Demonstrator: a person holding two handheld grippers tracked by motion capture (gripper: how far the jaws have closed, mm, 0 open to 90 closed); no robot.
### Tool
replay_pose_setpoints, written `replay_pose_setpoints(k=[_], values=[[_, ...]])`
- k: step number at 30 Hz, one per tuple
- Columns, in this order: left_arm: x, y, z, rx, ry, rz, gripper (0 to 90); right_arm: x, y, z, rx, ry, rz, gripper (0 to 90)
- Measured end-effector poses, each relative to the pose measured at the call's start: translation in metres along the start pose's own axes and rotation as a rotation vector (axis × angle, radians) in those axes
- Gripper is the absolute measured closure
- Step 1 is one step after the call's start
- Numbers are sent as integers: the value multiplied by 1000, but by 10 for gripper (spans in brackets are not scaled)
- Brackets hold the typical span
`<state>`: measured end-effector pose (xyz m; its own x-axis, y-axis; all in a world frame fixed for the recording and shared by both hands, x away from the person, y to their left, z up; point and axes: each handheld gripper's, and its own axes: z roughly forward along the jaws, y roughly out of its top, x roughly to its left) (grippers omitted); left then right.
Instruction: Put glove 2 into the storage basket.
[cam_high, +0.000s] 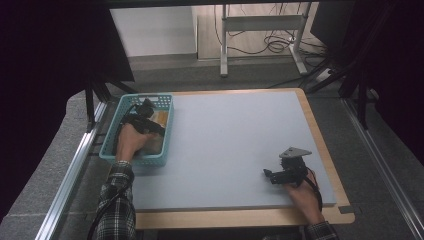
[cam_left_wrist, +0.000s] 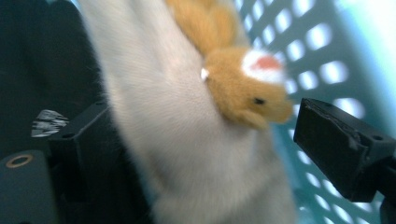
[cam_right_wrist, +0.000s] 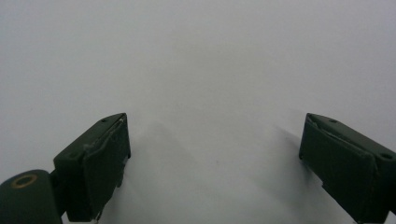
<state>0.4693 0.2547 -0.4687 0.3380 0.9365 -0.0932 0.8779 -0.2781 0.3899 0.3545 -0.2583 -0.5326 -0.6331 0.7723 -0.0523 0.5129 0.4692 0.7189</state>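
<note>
The left gripper (cam_high: 148, 114) sits down inside the teal basket (cam_high: 116, 118) at the mat's far left corner, its jaws spread wide. In the left gripper view the plush toy (cam_left_wrist: 196, 140) — pale fur with an orange patch — lies between the jaws; the right jaw stands clear of it, and whether the left jaw touches the fur I cannot tell. The toy rests in the basket against the perforated wall, and room there is tight: the wall rises just beside the right jaw, and the left hand (cam_high: 131, 142) fills much of the near half of the basket. The basket's left side hangs at the table (cam_high: 240, 219) edge, next to the metal rail. The right gripper (cam_high: 280, 175) rests low over the grey mat (cam_high: 230, 145) near its near right corner, jaws wide apart with nothing but bare mat between them in the right gripper view. Its hand (cam_high: 303, 195) lies at the mat's near edge, close to the wooden border. Between basket and right gripper the mat is open — a broad flat stretch running to the far edge.
</note>
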Motion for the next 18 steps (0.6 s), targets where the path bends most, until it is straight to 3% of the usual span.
replay_pose_setpoints(k=[4, 6, 8, 12, 14, 18], values=[[6, -2, -25, -78, 40, -11, 159, 0, 0, 0, 0, 0, 0, 85], [12, -6, -31, -100, 67, -37, 283, 0, 0, 0, 0, 0, 0, 85], [15, -10, -28, -87, 106, -53, 462, 0, 0, 0, 0, 0, 0, 85], [21, -16, -10, -27, 191, -52, 720, 0, 0, 0, 0, 0, 0, 85], [24, -18, 0, -11, 190, -63, 780, 0, 0, 0, 0, 1, 1, 85], [22, -17, 17, 29, 171, -70, 813, 0, 0, 0, 0, 1, 1, 85]])
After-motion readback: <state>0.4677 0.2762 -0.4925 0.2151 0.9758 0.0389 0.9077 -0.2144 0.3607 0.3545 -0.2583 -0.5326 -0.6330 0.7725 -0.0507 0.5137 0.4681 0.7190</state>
